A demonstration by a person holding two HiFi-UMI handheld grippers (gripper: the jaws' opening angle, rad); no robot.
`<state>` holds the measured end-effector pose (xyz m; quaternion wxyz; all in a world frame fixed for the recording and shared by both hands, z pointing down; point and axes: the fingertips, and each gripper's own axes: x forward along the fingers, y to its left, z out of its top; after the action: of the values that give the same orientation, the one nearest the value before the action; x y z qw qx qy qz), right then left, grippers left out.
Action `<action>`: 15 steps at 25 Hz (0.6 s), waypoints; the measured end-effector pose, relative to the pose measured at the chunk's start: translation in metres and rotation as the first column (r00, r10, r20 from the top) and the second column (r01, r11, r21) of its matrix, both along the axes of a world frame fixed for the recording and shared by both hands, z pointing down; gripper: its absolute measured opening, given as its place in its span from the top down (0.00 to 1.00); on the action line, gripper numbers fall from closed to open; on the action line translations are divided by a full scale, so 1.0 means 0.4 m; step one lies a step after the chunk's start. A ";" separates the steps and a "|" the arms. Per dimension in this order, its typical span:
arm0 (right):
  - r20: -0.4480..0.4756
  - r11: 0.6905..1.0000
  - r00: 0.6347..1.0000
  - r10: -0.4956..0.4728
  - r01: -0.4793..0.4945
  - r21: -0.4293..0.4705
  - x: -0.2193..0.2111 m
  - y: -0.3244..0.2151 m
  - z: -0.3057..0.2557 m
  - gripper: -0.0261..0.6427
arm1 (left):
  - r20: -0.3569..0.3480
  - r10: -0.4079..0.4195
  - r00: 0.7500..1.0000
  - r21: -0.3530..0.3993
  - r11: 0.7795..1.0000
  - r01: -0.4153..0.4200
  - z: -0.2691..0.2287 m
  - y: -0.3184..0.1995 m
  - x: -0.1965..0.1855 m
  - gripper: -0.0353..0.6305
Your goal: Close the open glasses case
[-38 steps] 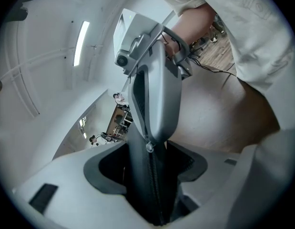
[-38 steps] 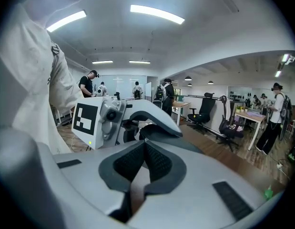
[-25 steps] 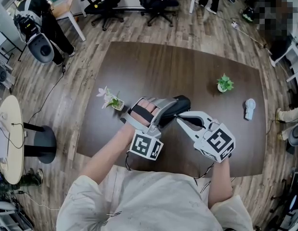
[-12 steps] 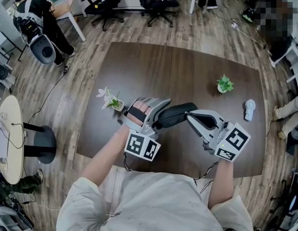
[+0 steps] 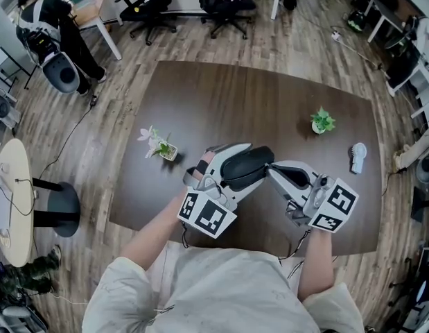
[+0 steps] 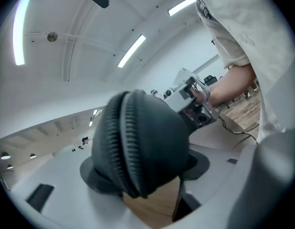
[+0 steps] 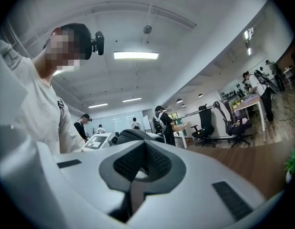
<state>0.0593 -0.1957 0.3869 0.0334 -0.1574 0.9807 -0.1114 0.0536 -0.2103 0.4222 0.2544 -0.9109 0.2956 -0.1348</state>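
Raised since earlier, glasses case (image 5: 247, 166) lies level, long axis left-to-right.

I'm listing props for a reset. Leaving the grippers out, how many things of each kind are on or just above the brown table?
Potted plants: 2, the white-flowered plant and the green plant
Cases: 1, the glasses case
Other: 1, a small pale object, kind unclear
Total: 4

A dark table (image 5: 221, 96) bears a small flower pot (image 5: 161, 146), a green plant (image 5: 323, 121) and a white object (image 5: 358, 157).
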 end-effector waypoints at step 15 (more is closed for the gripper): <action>-0.180 0.998 0.983 0.036 -0.027 0.051 -0.008 -0.006 0.034 0.96 | 0.158 -0.056 0.986 0.097 0.994 0.041 0.008 -0.016 -0.019 0.57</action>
<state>0.0561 -0.1981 0.4007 -0.0504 -0.1814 0.9794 -0.0725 0.0458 -0.2168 0.4254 0.3161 -0.8767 0.3024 -0.2001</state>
